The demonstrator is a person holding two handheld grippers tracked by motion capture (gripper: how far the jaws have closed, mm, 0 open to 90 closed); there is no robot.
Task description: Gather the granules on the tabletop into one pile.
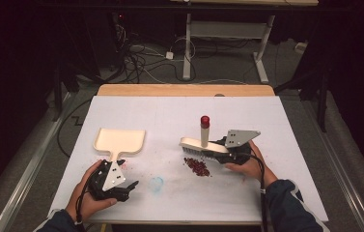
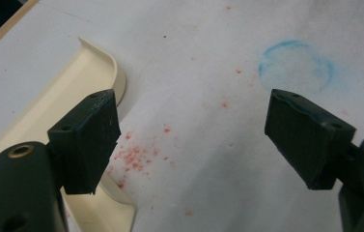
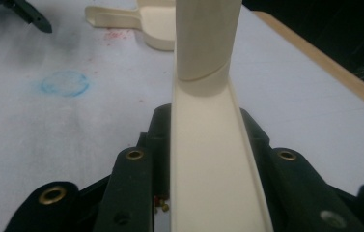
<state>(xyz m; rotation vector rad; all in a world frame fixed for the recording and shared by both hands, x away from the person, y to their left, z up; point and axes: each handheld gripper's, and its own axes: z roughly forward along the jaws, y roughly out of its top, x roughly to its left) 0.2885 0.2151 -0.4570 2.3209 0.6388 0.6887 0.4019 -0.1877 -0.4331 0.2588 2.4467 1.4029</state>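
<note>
The white table (image 1: 286,145) carries a cream dustpan (image 1: 120,140) toward its left edge. Right of centre, the right gripper (image 1: 222,153) pinches the brush (image 1: 203,146) over a red crumb pile (image 1: 197,166), bristles seemingly touching it. Near the front edge, the left gripper (image 1: 132,186) is spread wide, holding nothing.

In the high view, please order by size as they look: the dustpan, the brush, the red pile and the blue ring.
1. dustpan, largest
2. brush, a little smaller, partly hidden by the right gripper that grips it
3. red pile
4. blue ring, smallest; it is faint, so its edge is uncertain
</note>
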